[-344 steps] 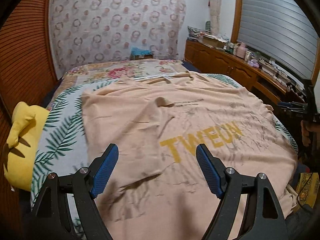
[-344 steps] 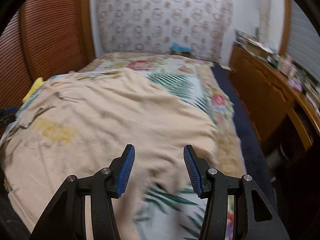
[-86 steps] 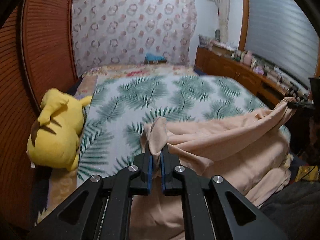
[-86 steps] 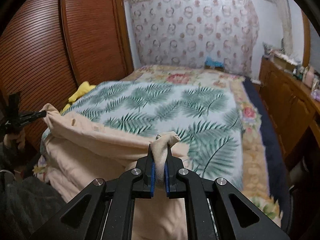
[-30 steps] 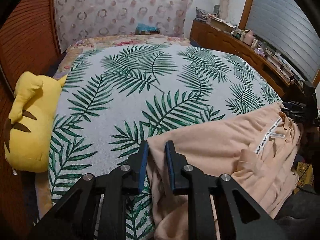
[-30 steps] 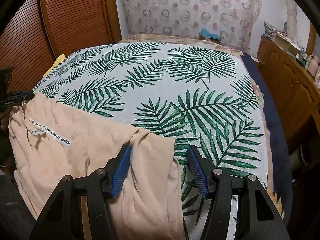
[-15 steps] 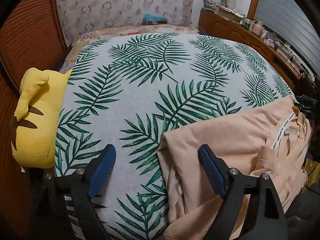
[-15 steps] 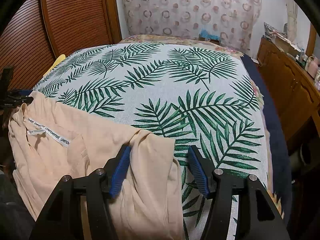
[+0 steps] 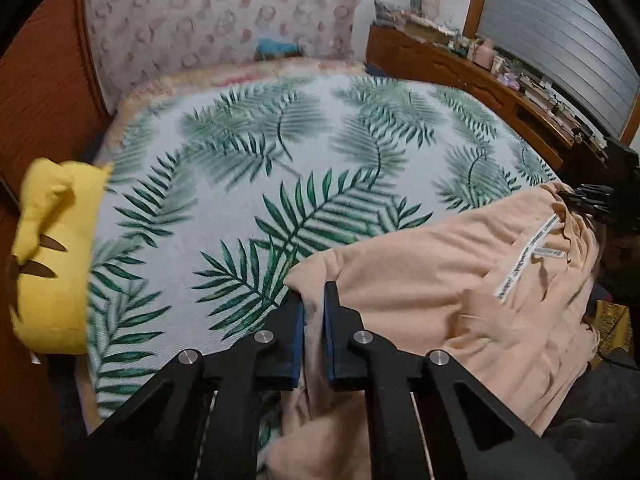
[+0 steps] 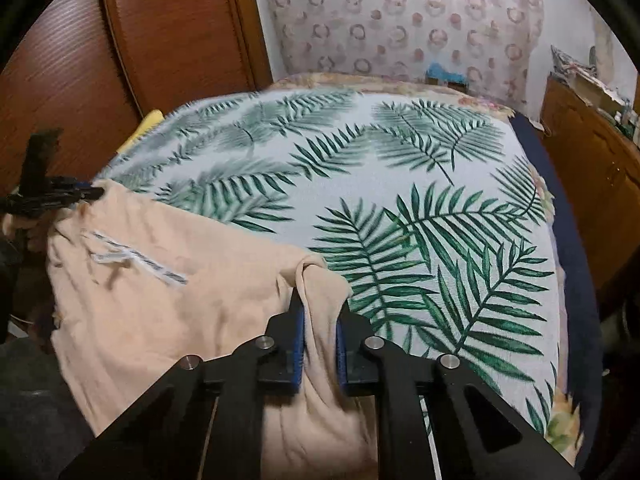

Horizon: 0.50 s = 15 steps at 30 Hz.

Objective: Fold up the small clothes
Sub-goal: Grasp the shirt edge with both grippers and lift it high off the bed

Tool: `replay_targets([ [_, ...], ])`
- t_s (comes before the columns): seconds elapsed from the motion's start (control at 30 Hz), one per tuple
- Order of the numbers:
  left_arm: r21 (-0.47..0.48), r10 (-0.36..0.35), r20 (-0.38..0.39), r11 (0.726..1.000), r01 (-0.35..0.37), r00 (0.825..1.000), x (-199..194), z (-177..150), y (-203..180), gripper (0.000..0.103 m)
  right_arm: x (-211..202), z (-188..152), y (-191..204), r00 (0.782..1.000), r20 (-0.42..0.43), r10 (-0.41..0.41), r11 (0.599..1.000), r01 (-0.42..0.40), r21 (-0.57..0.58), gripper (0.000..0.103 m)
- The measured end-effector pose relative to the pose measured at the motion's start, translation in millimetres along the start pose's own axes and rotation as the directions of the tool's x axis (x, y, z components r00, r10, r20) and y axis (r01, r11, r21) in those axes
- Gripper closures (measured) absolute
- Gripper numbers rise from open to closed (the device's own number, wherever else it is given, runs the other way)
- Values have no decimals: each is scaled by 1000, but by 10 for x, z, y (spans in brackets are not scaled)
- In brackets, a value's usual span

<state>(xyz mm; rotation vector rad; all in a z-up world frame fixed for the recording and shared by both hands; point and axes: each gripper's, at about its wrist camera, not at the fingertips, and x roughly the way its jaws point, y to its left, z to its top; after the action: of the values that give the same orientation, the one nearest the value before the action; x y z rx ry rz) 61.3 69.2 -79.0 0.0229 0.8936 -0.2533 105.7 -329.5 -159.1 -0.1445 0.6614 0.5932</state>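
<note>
A peach shirt (image 9: 432, 280) lies folded along the near edge of the bed, neck label up; it also shows in the right wrist view (image 10: 160, 300). My left gripper (image 9: 314, 300) is shut on the shirt's left corner. My right gripper (image 10: 320, 308) is shut on a bunched fold at the shirt's right corner. Each gripper shows at the far end of the shirt in the other's view, the right one (image 9: 592, 200) and the left one (image 10: 60, 196).
The bed has a palm-leaf cover (image 9: 280, 152). A yellow plush toy (image 9: 52, 248) lies at its left edge. A wooden wardrobe (image 10: 120, 48) stands on the left, a cluttered wooden dresser (image 9: 480, 76) on the right, a patterned curtain behind.
Half a second ago both grippers were open over the shirt's corners. Both have now closed on the cloth at those corners.
</note>
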Motion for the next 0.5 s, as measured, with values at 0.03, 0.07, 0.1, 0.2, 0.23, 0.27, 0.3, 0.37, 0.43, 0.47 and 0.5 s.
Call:
replay_targets([
  [0.03,-3,3,32,1000,-3,999,-119,0,-37,94,-84,-3,23,1000,19,8,1000,-8,-3,92],
  [0.07,-10,4,65,1000,-3,998,-242,4,-59,94,-176,-4,40,999,39,9,1000,-9,-3,92],
  [0.1,-19,4,99,1000,-2,995,-382,5,-74,94,-285,2,55,998,62,8,1000,-8,-1,92],
  [0.2,-32,11,201,999,-5,979,-833,30,-120,94,-709,39,126,990,142,-4,1000,6,-8,92],
  [0.23,-32,19,232,999,-12,973,-976,48,-137,95,-843,54,152,986,166,-11,1000,13,-13,92],
  [0.27,-31,22,268,999,-14,963,-1141,72,-155,95,-986,77,183,981,192,-15,1000,18,-16,92],
  [0.3,-30,23,290,999,-15,957,-1243,99,-169,95,-1116,95,215,977,215,-17,1000,22,-21,93],
  [0.37,-23,29,355,999,-22,934,-1537,154,-218,95,-1403,154,285,963,270,-23,999,34,-36,93],
  [0.43,-16,39,407,999,-35,912,-1746,216,-262,95,-1684,225,342,947,321,-25,998,43,-48,93],
  [0.47,-11,41,436,999,-40,899,-1874,253,-289,95,-1810,263,364,938,347,-26,998,46,-50,93],
  [0.5,-8,42,462,999,-43,886,-1982,289,-310,95,-1920,295,383,931,365,-27,997,49,-52,93],
])
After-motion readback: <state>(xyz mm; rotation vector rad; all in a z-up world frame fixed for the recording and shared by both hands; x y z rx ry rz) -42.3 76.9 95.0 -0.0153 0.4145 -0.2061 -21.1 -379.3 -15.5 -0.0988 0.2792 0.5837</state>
